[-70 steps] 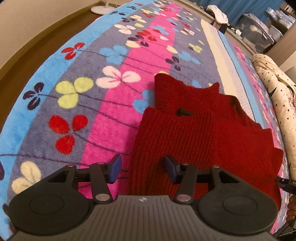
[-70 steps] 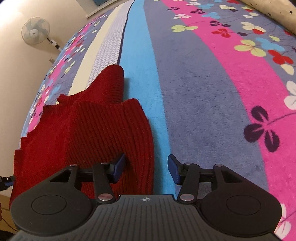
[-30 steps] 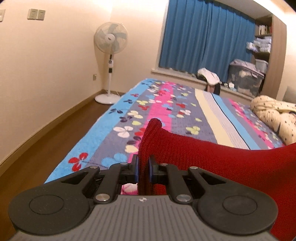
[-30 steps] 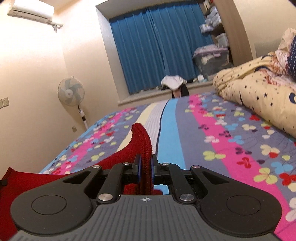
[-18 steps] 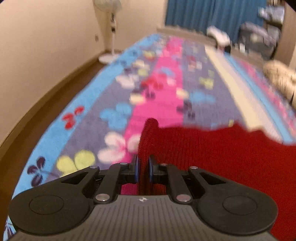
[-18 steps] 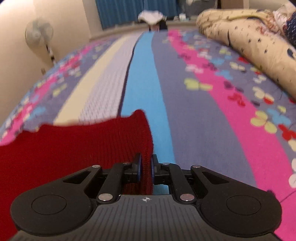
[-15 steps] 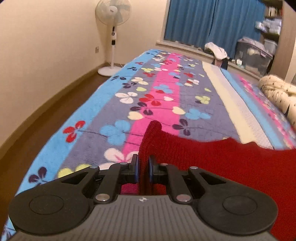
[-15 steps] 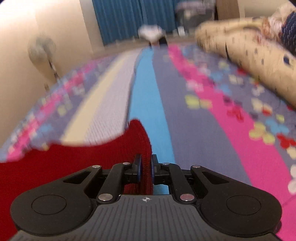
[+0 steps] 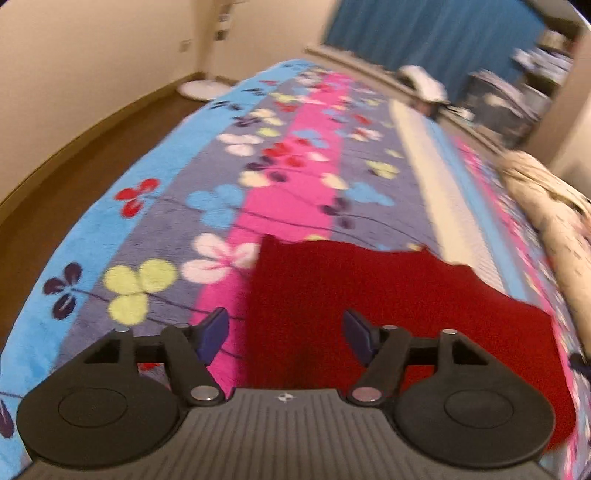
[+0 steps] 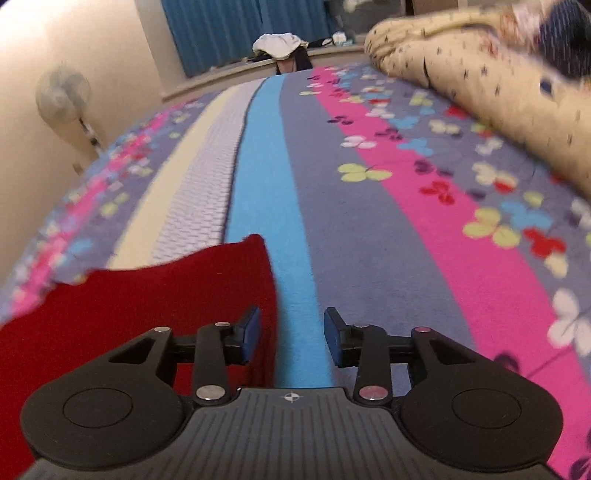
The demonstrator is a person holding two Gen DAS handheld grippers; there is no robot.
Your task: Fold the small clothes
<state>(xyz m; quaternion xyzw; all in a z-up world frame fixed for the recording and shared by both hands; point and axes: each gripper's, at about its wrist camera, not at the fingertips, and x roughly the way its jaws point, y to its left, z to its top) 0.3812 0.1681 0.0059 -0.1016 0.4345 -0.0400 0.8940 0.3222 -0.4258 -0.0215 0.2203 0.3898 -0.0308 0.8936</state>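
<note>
A dark red knitted garment (image 9: 388, 295) lies spread on the flowered bed cover (image 9: 258, 177). In the left wrist view my left gripper (image 9: 286, 334) hangs over the garment's left edge; its jaws are opening and its blue pads press on nothing. The red knit lies below and between them. In the right wrist view the same red garment (image 10: 147, 302) fills the lower left. My right gripper (image 10: 291, 339) is over the garment's right edge, jaws opening, with the knit's edge by the left pad (image 10: 251, 332) and the blue stripe between the pads.
A cream star-patterned quilt (image 10: 480, 81) is heaped along the bed's right side. A standing fan (image 10: 62, 96) is by the wall and its base (image 9: 207, 88) rests on the wooden floor left of the bed. Blue curtains (image 9: 424, 33) and storage boxes (image 9: 506, 107) are at the far end.
Both grippers were shut on the red garment's upper corners and held it up; both have come down toward the bed and their jaws now stand apart, with the garment lying flat.
</note>
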